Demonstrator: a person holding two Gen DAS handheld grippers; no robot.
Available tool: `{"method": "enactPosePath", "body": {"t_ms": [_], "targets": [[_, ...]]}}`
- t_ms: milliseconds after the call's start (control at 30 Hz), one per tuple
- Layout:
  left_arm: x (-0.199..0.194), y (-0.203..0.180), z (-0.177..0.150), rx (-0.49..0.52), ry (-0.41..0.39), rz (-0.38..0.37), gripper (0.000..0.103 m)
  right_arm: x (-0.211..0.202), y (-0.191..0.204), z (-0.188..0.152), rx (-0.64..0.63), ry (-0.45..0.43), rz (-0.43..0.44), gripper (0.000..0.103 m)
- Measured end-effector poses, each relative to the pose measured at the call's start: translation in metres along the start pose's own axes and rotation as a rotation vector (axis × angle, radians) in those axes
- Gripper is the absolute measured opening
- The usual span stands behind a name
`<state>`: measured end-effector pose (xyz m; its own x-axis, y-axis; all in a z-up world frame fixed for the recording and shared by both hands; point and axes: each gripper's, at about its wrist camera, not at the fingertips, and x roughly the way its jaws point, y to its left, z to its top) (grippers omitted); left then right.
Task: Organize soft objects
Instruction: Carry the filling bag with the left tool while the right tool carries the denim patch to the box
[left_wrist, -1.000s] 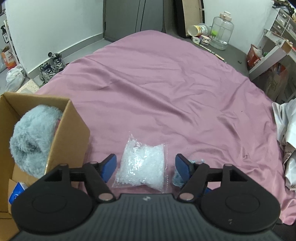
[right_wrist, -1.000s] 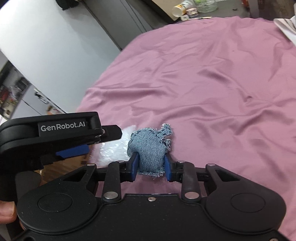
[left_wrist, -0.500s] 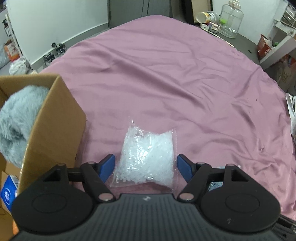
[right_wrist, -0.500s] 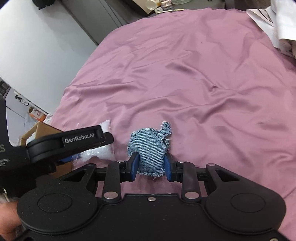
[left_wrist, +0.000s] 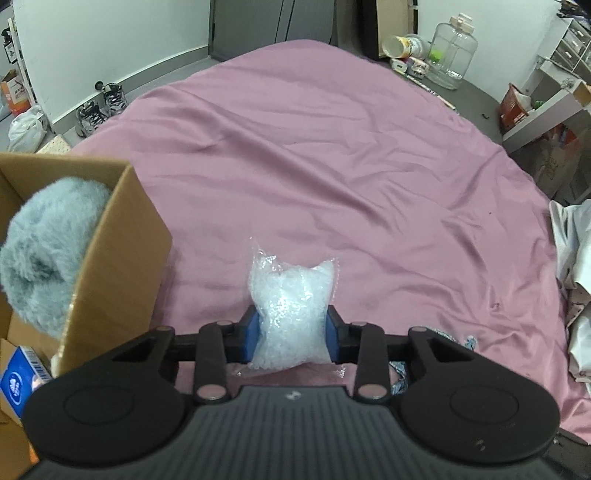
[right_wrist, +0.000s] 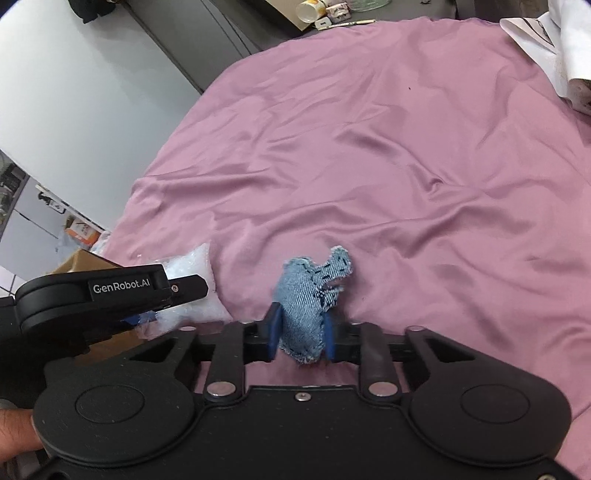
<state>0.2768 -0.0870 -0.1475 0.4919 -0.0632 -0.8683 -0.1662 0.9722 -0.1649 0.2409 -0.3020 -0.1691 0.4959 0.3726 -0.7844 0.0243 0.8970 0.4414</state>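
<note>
A clear plastic bag of white pellets (left_wrist: 291, 310) rests on the pink bed sheet (left_wrist: 332, 166). My left gripper (left_wrist: 291, 334) is closing its jaws on the bag, and the blue pads press its sides inward. The same bag (right_wrist: 195, 291) shows beside the left gripper's arm in the right wrist view. A small stuffed denim piece (right_wrist: 308, 314) sits pinched between the blue pads of my right gripper (right_wrist: 301, 338), whose jaws are still closing on it. A cardboard box (left_wrist: 114, 258) at the left holds a grey fluffy toy (left_wrist: 48, 251).
Shoes (left_wrist: 98, 109) stand on the floor at the far left. A large clear jar (left_wrist: 452, 51) and tins lie beyond the bed. White bags (left_wrist: 576, 266) pile at the right edge. A hand (right_wrist: 16, 428) grips the left gripper. A blue carton (left_wrist: 18, 380) sits by the box.
The left jaws have closed in from well apart onto the pellet bag, squeezing it narrower and taller. The right jaws have tightened on the denim piece, which now looks slimmer.
</note>
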Motion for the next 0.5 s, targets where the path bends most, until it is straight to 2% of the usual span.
{"method": "enactPosePath", "body": {"t_ms": [500], "targets": [[-0.069,0.014,0.011,0.014,-0.086,-0.069,0.034,-0.051,0.025,0.011,-0.048,-0.114,0.024,0.021]]}}
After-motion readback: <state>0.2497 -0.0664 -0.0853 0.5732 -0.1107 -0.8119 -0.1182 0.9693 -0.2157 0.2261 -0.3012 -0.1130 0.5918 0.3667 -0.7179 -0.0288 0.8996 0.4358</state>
